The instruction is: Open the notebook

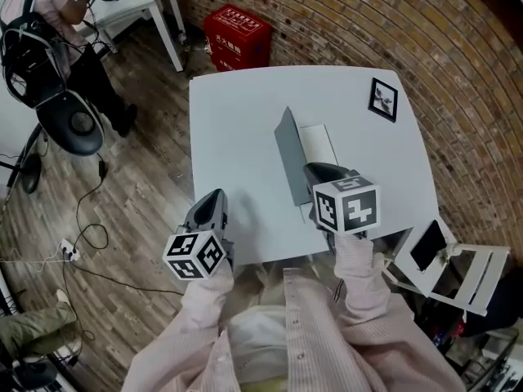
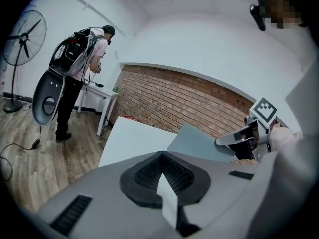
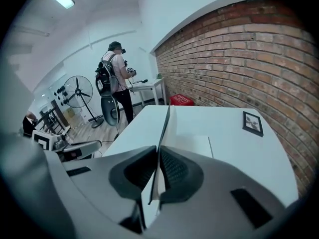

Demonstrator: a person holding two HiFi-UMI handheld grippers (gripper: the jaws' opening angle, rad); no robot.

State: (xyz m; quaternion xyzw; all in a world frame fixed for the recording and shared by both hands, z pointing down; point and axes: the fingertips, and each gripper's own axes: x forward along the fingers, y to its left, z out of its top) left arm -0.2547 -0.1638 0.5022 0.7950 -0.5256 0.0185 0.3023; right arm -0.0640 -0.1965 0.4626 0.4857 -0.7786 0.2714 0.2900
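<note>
1. The head view shows the notebook's grey cover [image 1: 288, 158] standing nearly upright on the white table [image 1: 237, 121]. Its white pages [image 1: 317, 144] lie flat to the right of it, near the table's middle.
2. The right gripper [image 1: 315, 172] meets the near end of that cover. Only the right gripper view shows the grip: the cover, seen edge-on [image 3: 163, 128], runs between the two ribbed pads [image 3: 174, 168], which are clamped on it.
3. In the head view the left gripper [image 1: 212, 202] is over the table's near left edge, well apart from the notebook. The left gripper view shows its pads [image 2: 149, 171] meeting at the tips, with nothing gripped.
4. The left gripper view alone shows the cover's broad grey face [image 2: 199, 143] with the right gripper at its edge.
5. A framed picture [image 1: 382, 99] lies at the table's far right corner, and a red box [image 1: 237, 37] sits on the floor beyond the table.
6. Both gripper views show a standing fan [image 3: 79, 94] near a person [image 3: 115, 68] at another table.
</note>
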